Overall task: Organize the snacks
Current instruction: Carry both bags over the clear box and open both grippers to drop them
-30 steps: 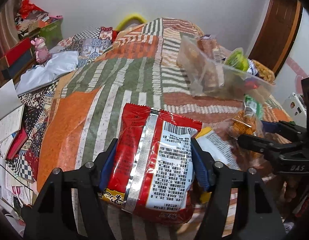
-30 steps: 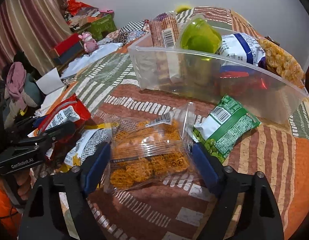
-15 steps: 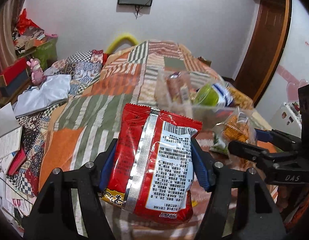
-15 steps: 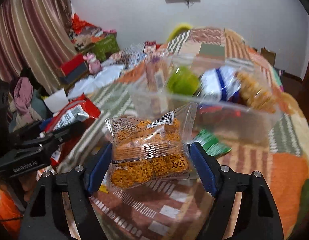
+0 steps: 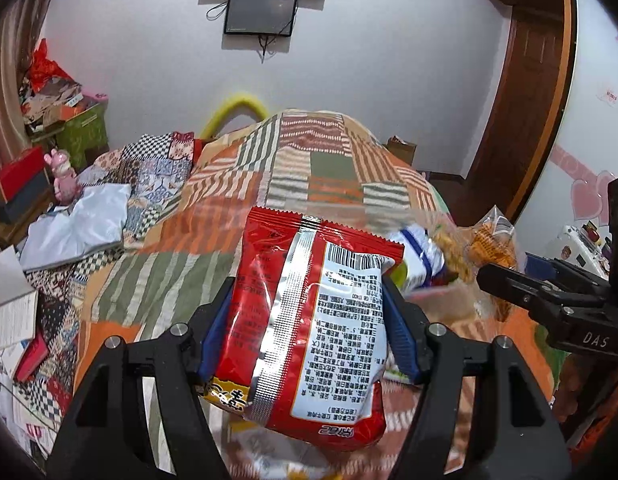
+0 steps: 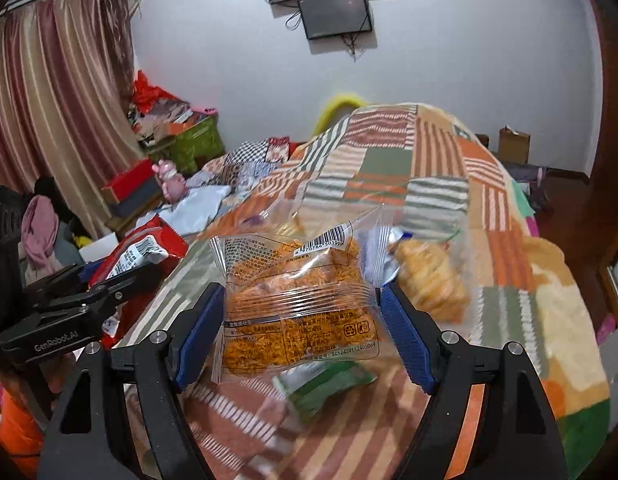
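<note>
Both bags have gone up off the patchwork bed cover [image 5: 321,168] since a second ago — your left gripper [image 5: 309,332] is squeezed tight on the red noodle bag [image 5: 305,320] and your right gripper [image 6: 301,328] on the clear bag of orange snacks [image 6: 297,300], both held up in the air above the bed. Such bags are puffy and slick, so I think one could slip out or get squashed if you swing fast, and your two grippers are close enough to bump. Only your right view shows the green pea bag [image 6: 325,384] left on the bed — and the clear bin is too blurry in both to find its edge.
</note>
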`<state>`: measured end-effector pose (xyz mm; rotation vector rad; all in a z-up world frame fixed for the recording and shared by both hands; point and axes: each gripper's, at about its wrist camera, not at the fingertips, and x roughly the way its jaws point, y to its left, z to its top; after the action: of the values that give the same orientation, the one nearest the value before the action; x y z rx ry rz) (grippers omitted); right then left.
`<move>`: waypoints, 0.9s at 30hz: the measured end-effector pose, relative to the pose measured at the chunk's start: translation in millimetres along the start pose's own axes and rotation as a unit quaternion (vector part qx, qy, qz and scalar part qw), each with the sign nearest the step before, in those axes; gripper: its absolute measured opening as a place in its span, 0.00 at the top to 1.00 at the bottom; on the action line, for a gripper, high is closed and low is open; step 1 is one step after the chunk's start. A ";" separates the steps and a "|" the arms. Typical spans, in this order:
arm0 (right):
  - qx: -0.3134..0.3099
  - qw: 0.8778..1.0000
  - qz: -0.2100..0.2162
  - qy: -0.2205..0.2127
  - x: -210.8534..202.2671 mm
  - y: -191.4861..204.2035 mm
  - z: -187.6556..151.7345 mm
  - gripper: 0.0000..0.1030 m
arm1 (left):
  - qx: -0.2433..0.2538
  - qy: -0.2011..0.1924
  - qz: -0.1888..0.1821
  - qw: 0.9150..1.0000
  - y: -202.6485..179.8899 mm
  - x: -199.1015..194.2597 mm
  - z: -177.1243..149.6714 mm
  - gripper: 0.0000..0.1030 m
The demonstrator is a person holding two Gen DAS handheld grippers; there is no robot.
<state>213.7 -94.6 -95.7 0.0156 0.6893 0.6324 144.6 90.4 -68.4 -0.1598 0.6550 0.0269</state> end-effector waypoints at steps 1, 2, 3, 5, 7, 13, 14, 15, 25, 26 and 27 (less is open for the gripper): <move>0.002 1.000 -0.002 -0.003 1.8 -4.8 3.1 0.25 | 0.001 -0.001 -0.001 1.000 -1.8 2.8 3.8 0.35; 0.003 1.000 -0.003 -0.005 1.8 -7.2 4.5 0.25 | 0.002 -0.003 -0.002 1.000 -4.3 7.8 9.4 0.35; 0.005 1.000 -0.006 -0.007 4.8 -12.3 8.6 0.25 | 0.003 -0.003 -0.003 1.000 -6.4 13.1 14.9 0.35; 0.008 1.000 -0.010 -0.012 7.4 -19.6 14.5 0.25 | 0.003 -0.004 -0.009 1.000 -10.4 20.6 22.9 0.35; 0.010 1.000 -0.014 -0.015 10.9 -26.3 21.2 0.25 | 0.003 -0.005 -0.014 1.000 -13.8 31.4 32.9 0.35; 0.016 0.999 -0.026 -0.018 27.1 -43.2 36.1 0.25 | 0.002 0.010 -0.030 0.999 -26.7 67.0 53.4 0.35; 0.016 0.999 -0.029 -0.018 30.1 -45.6 38.1 0.25 | 0.007 0.012 -0.028 1.000 -29.2 73.4 55.2 0.35; 0.017 0.999 -0.033 -0.015 34.5 -48.1 39.8 0.25 | 0.013 0.014 -0.022 1.000 -32.0 81.9 57.3 0.35; 0.012 0.999 -0.040 0.021 72.9 -56.6 44.2 0.25 | 0.034 0.063 -0.003 0.997 -39.5 138.8 65.8 0.35; 0.010 0.999 -0.040 0.024 76.1 -56.5 43.5 0.25 | 0.036 0.064 -0.003 0.997 -40.4 141.8 66.7 0.35; 0.009 0.999 -0.041 0.028 79.0 -56.8 42.8 0.25 | 0.037 0.065 0.000 0.997 -40.6 143.6 66.9 0.35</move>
<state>316.8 -89.4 -121.1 -0.0142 0.7452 0.5494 301.9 57.1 -97.9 -0.0898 0.7842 -0.0073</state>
